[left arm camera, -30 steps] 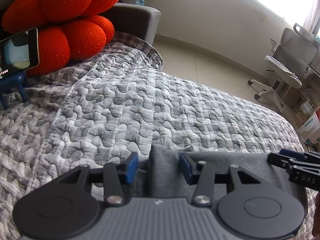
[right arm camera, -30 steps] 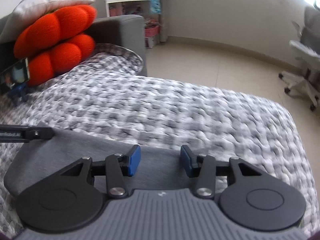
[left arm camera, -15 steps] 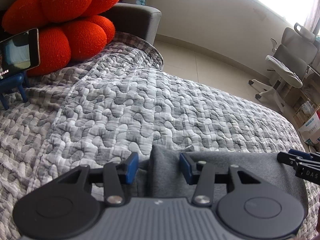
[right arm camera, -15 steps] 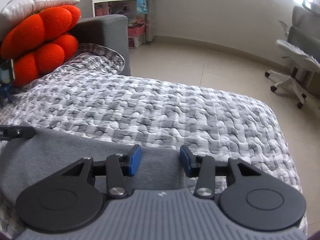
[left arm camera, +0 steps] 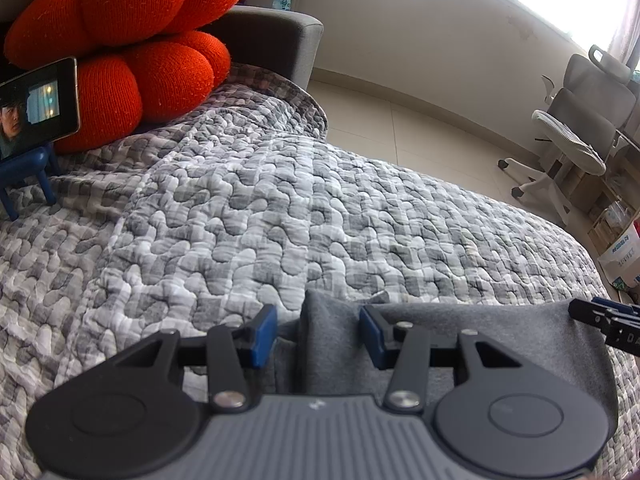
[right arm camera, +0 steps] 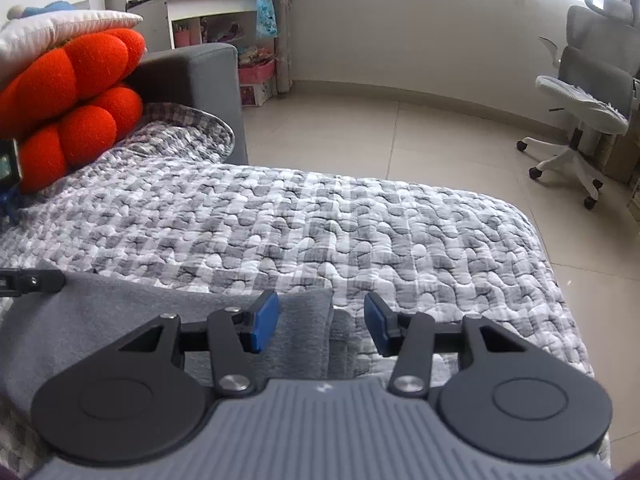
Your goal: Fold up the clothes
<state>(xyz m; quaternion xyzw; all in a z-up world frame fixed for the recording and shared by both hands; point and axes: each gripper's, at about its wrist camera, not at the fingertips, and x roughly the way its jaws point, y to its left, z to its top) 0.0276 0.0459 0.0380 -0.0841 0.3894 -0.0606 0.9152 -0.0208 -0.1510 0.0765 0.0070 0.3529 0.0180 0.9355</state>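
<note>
The left gripper (left arm camera: 318,332) is standing part-open around the soft grey garment (left arm camera: 480,320); the right gripper's (right arm camera: 320,326) jaws are opening astride its other corner.

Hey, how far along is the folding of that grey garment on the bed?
Done: the grey garment lies flat on the quilt.
In hand: the left tool straddles one corner, the right tool the other; neither pinches cloth, and the right jaws are opening.
Left: grip again and fold, if more folds are wanted.

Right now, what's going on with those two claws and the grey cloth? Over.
Left gripper open over the cloth's left corner. Right gripper opening, right corner between its pads, ungripped. Cloth flat on the quilt. Nothing in the way.
</note>
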